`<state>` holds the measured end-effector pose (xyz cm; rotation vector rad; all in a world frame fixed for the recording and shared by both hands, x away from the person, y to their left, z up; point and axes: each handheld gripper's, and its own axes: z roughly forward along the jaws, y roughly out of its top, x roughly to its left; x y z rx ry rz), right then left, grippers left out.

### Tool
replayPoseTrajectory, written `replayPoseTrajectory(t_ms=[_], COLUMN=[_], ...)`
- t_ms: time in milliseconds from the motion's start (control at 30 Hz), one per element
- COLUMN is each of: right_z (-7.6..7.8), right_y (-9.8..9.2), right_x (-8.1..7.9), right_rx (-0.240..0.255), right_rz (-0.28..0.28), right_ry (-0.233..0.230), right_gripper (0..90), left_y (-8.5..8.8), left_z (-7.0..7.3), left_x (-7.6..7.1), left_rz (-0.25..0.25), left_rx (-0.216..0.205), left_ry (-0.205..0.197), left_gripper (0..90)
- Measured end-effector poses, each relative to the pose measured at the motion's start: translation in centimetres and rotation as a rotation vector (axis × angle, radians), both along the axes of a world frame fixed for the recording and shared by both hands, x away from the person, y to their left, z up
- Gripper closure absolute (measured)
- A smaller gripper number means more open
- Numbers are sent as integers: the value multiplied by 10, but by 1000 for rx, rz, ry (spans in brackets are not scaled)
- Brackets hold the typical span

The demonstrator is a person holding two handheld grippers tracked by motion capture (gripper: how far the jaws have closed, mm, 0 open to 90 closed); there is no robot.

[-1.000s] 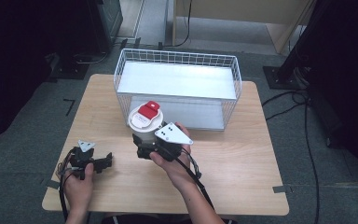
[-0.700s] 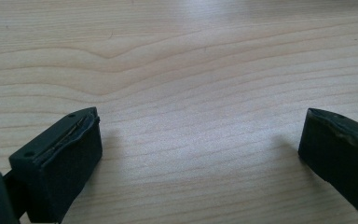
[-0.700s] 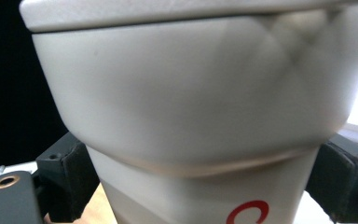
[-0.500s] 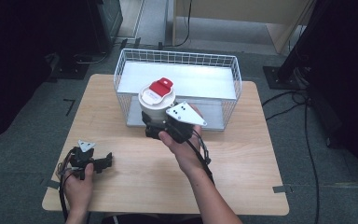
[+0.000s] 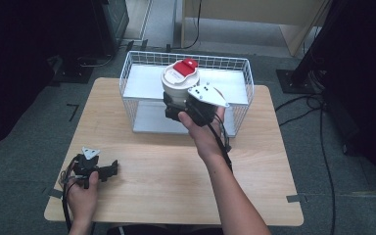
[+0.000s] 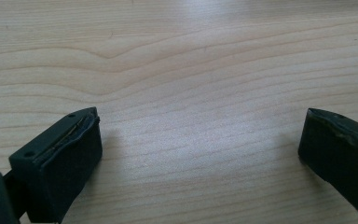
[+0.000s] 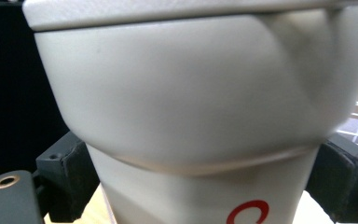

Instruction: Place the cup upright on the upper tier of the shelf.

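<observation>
At the near left corner of a light wooden table (image 5: pixel 166 171), a person's left hand (image 5: pixel 81 193) rests with the left gripper (image 5: pixel 108 169) lying low on the tabletop, its grey three-cornered plate facing up. In the left gripper view its two black jaws stand wide apart with bare wood grain between them, gripping nothing. Farther in, the person's right forearm reaches up the middle of the table from the bottom edge, the right hand (image 5: pixel 203 129) carrying the right gripper (image 5: pixel 174 108) raised off the wood, a cable trailing back along the wrist. That gripper is clamped on a white lidded container (image 5: pixel 178 87) with a red flip tab on its lid, held upright by its narrower lower body; in the right gripper view the white container (image 7: pixel 186 107) looms close, a black jaw pressed against each side of it below the wider upper part, and a piece of a red mark shows on its lower wall. In the high view the container hangs over the near side of a white wire basket (image 5: pixel 132 78), above its front rim and clear of its floor; whether it touches the wire cannot be told. The basket stands at the far edge of the table, a flat white panel lying inside it. Beyond the table lie grey carpet, dark equipment stands and loose cables on the floor.
</observation>
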<state>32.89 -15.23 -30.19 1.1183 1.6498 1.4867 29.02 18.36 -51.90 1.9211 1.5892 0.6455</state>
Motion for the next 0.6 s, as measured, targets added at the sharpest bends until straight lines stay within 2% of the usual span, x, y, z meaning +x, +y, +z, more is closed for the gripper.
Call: replayPoseTrajectory(t_ms=[333, 600], right_z=[3, 3], right_y=[-18, -29], right_x=[40, 64], right_rx=[-8, 5], right_rz=[-74, -123], right_ry=[19, 40], right_gripper=[97, 97], left_y=[0, 0], left_z=[0, 0], left_x=[0, 0], left_rz=[-1, 0], left_rx=[0, -1], left_ry=[2, 0], left_gripper=[0, 0])
